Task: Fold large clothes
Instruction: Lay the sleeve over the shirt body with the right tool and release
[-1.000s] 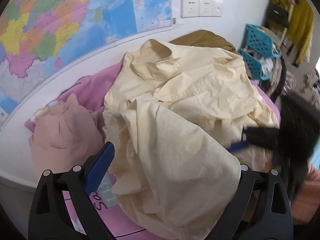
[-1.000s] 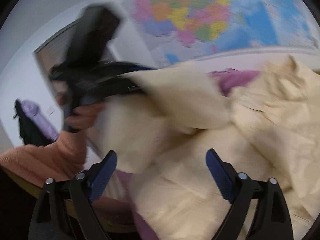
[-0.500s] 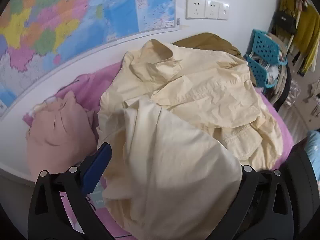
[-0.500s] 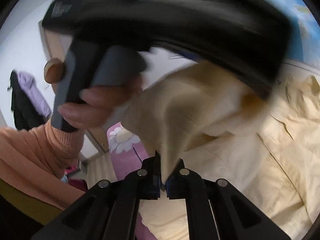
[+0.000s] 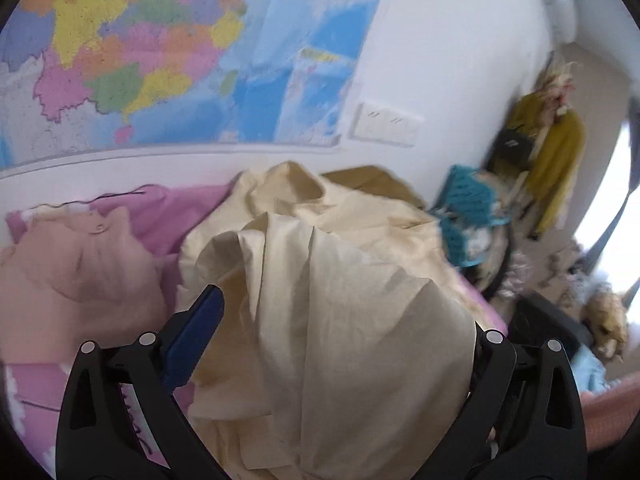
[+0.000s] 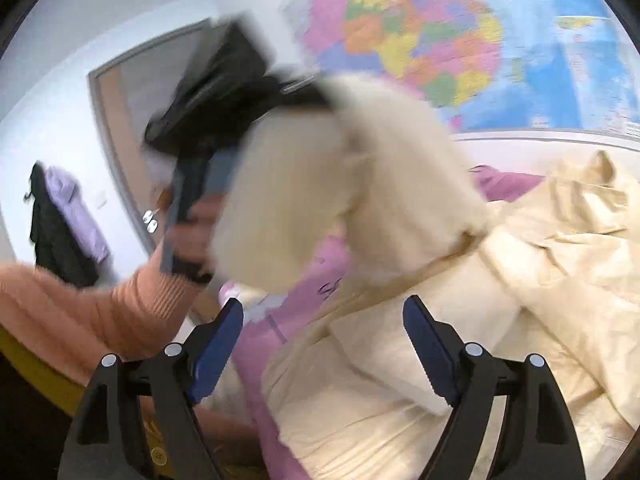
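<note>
My left gripper (image 5: 340, 344) has cream shirt (image 5: 352, 320) cloth draped between its spread fingers; whether it grips, I cannot tell. My right gripper (image 6: 324, 336) hangs released above it.

One cream garment (image 5: 344, 320), one pink garment (image 5: 76, 276), one wall map (image 5: 160, 48), two claws.

Cream garment crowds the bed, leaving only a pink strip open

The cream garment (image 5: 344, 320) lies heaped across the pink bed sheet (image 5: 172, 216), a fold draped between the left gripper's (image 5: 340, 344) spread fingers, hiding the right one. Left of the garment a peach garment (image 5: 80, 276) blocks the sheet; behind it, a brown garment (image 5: 372, 180) and the wall map (image 5: 160, 52); right, a teal basket (image 5: 468, 204). The right gripper (image 6: 324, 344) stands wide apart above bare sheet at the garment's edge.
</note>
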### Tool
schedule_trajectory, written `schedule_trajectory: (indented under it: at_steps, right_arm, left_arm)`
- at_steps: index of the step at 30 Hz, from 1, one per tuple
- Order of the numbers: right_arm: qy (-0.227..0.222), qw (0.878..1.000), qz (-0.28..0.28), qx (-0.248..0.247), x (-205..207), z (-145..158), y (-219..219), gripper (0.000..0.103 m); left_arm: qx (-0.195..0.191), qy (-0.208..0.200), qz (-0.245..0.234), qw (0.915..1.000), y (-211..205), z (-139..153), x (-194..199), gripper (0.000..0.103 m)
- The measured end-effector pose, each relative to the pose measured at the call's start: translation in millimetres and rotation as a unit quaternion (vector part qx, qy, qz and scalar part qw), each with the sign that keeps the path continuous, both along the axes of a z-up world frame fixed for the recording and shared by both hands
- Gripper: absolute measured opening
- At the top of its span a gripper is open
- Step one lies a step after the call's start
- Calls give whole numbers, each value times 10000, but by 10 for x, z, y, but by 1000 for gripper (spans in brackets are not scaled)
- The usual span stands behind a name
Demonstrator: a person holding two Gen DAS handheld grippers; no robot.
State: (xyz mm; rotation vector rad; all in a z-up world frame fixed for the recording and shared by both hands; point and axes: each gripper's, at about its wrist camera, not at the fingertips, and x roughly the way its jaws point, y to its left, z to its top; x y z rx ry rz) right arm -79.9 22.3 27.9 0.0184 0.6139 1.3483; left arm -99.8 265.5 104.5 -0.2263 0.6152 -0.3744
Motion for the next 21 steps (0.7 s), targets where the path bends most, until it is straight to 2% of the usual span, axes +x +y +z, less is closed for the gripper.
schedule_trajectory:
  at_steps: [1, 3, 5, 7, 10, 12, 14, 15, 16, 17, 18, 21]
  right_arm:
    - [52, 10000, -75, -13, 41, -6, 10, 80]
    - [-120, 9988, -453, -117, 127, 27, 118, 80]
    - [-387, 9963, -740, -205, 235, 69, 247, 78]
    - [-464, 9951, -869, -110, 398, 113, 376, 73]
    - [-351, 9940, -1026, -158, 717, 90, 498, 68]
    - [-265, 9975, -650, -96, 872, 26, 599, 68]
    - [-619, 9971, -363, -237, 868, 20, 802, 68]
    - [-771, 9964, -196, -282, 810, 30, 866, 64]
    - [-984, 9945, -43, -351, 765, 42, 965, 55]
    - [-1099, 9931, 106, -385, 746, 59, 1044, 19]
    - [-1089, 9930, 226, -391, 751, 67, 1095, 2]
    - [-862, 9960, -73, -236, 888, 103, 1083, 0]
  left_arm:
    - [-217, -47, -164, 9996, 53, -17, -55, 96]
    - [-133, -159, -200, 9996, 53, -11, -129, 96]
    - [279, -439, -173, 9985, -14, 30, -252, 96]
    - [646, -621, -232, 9957, -92, 64, -368, 96]
    - [1085, -612, -244, 9919, -125, 43, -481, 97]
    - [1325, -529, -207, 9895, -138, 7, -529, 97]
    - [1544, -424, -260, 9868, -175, -39, -557, 97]
    - [1596, -395, -259, 9861, -171, -54, -572, 97]
    - [1660, -334, -267, 9852, -180, -76, -575, 97]
    - [1749, -270, -283, 9838, -185, -105, -583, 97]
    - [1791, -199, -349, 9830, -177, -134, -593, 97]
    - [1808, -58, -488, 9823, -173, -185, -659, 97]
